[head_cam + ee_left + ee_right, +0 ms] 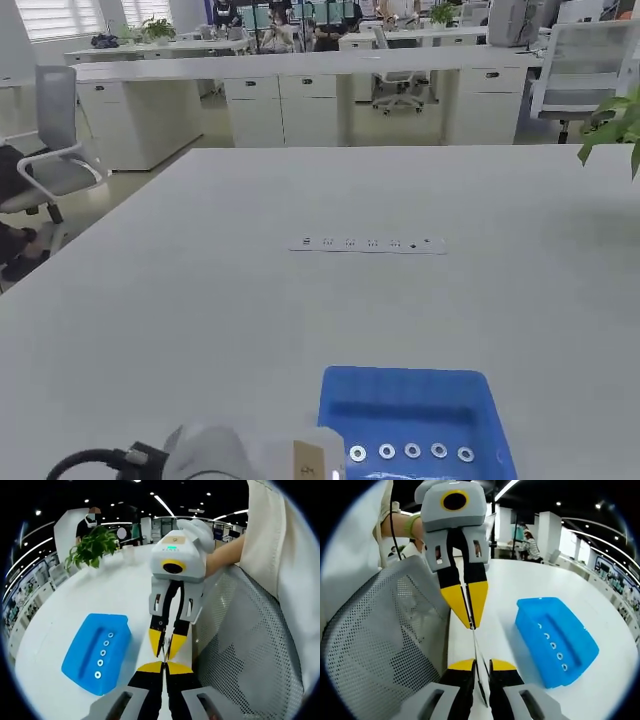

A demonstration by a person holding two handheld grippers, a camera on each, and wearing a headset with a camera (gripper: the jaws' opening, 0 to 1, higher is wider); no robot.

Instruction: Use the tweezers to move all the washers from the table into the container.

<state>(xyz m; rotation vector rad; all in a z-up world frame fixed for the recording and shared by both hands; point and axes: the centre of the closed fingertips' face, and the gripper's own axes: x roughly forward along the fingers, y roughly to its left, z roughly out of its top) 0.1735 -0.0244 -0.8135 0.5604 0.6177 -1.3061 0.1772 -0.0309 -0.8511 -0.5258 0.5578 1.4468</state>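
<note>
Blue container (400,380) on white table (300,320), five washers (412,451) in a row inside. Right gripper (481,664): jaws narrow, clamping metal tweezers (476,650). Left gripper (164,666): jaws closed, pinching the tweezers' far end.

The left claw (164,665) and right claw (482,666) have pale grey bodies and black fingers (461,682) tipped yellow; the person wears a cream top (272,535).
</note>
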